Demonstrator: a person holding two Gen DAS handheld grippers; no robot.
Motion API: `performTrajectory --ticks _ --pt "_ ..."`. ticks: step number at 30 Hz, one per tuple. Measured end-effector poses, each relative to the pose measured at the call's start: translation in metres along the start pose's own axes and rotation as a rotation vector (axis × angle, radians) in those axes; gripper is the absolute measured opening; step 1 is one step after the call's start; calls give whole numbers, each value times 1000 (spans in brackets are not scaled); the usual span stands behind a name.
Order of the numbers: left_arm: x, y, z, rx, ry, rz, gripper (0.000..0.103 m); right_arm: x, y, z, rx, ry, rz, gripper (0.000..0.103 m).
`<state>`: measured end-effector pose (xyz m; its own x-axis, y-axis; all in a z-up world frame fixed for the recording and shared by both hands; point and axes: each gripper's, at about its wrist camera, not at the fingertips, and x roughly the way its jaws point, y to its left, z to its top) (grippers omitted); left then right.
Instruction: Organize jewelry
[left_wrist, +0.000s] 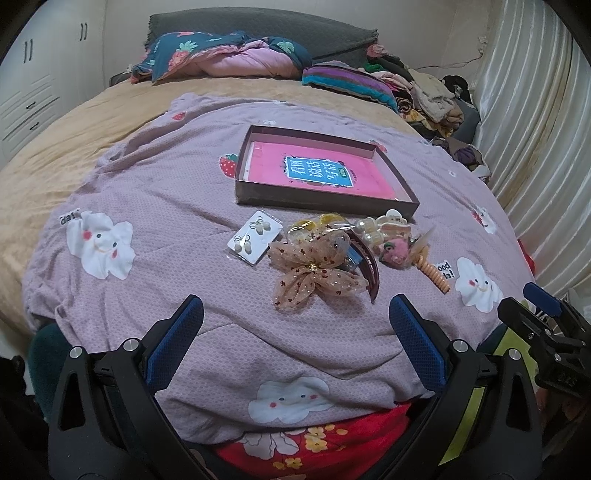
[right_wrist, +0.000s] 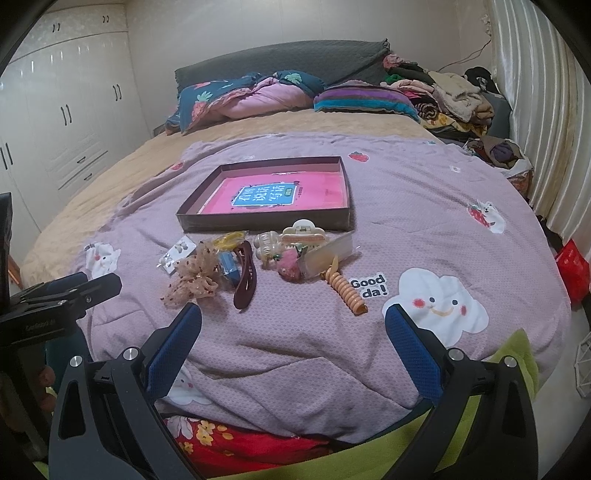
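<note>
both tongs hover side by side, level and pointing forward. the left tongs (left_wrist: 295, 332) stand spread wide and hold nothing; the right tongs (right_wrist: 293, 332) likewise gape, unloaded.

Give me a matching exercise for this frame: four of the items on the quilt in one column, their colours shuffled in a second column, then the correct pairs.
Items:
1. spiral hair tie
2. curved hair clip
3. mesh bow
4. shallow box

Colours:
A. dark maroon
B. brown walls, with a pink booklet lying inside
C. pale orange
D. beige, with small dark red dots

Pairs: 1-C, 2-A, 3-D, 4-B

Both sets of tongs, left and right, are open and touch none of these.
</note>
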<state>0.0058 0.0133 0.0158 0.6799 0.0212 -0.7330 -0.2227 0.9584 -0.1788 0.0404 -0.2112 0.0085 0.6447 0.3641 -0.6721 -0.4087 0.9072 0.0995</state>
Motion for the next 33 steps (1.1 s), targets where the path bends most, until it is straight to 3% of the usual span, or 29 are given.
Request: performTrajectory --ticks 9,18,26,33 --pt "2 12 1 -27 -8 29 94 2 -5 5 8 7 23 99" --pt "0 39 24 -79 -26 81 94 1 -20 38 -6 -41 15 99" --pt "14 49 59 -70 -28 38 94 8 -37 78 -1 -74 17 99" --pt "47 39 80 4 22 24 94 27 -47 99 -6 -61 18 99"
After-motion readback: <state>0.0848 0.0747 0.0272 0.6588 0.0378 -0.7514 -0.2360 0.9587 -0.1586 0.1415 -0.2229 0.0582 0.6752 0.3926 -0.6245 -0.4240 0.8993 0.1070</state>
